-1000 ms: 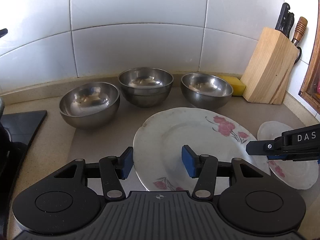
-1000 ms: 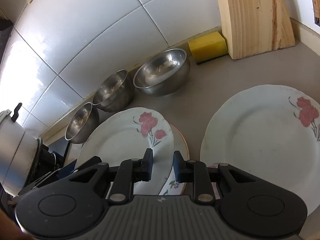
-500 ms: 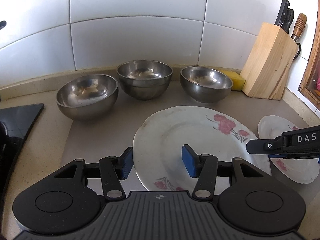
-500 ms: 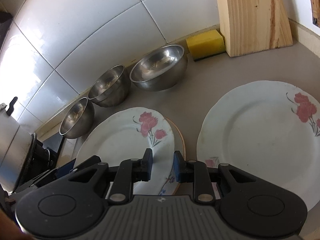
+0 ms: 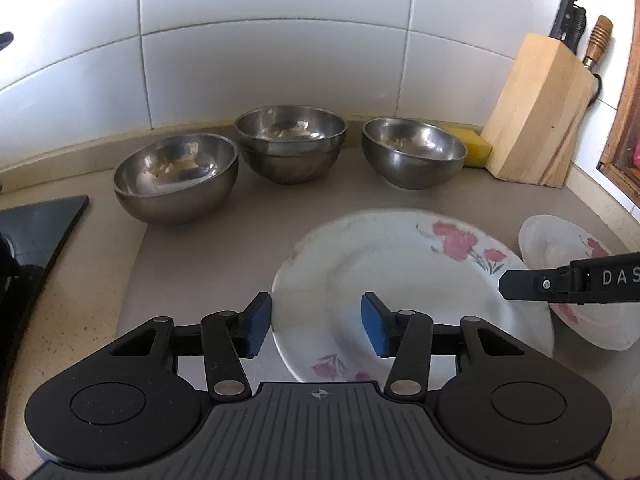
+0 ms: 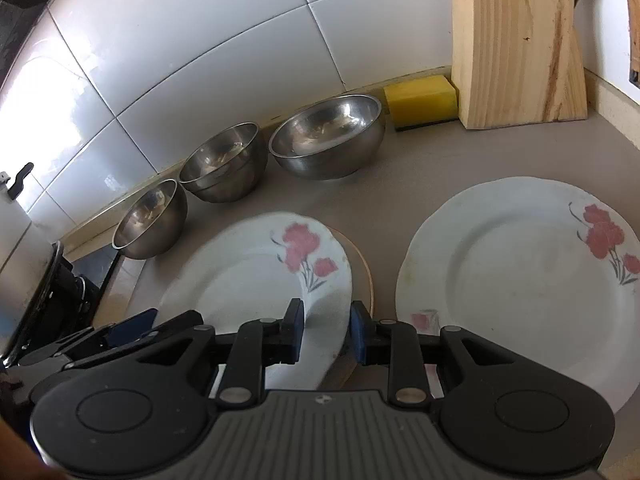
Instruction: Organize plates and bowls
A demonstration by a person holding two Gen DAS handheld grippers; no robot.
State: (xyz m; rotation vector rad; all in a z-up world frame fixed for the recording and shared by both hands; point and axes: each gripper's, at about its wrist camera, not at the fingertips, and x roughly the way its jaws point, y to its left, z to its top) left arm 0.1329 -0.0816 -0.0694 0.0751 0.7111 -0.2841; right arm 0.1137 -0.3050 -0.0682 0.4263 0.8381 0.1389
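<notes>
A white floral plate is held tilted above the counter. My right gripper is shut on its right edge. My left gripper is open, its jaws on either side of the plate's left edge. A second floral plate lies flat on the counter to the right. An orange-rimmed plate lies under the held one. Three steel bowls stand in a row along the tiled wall.
A wooden knife block stands in the back right corner with a yellow sponge beside it. A black stove lies at the left edge. A pot with a black handle stands far left.
Both cameras have risen and pulled back slightly. The held plate has lifted and tilted, with slight motion blur. The right gripper's jaws stand a little wider on the plate's edge.
</notes>
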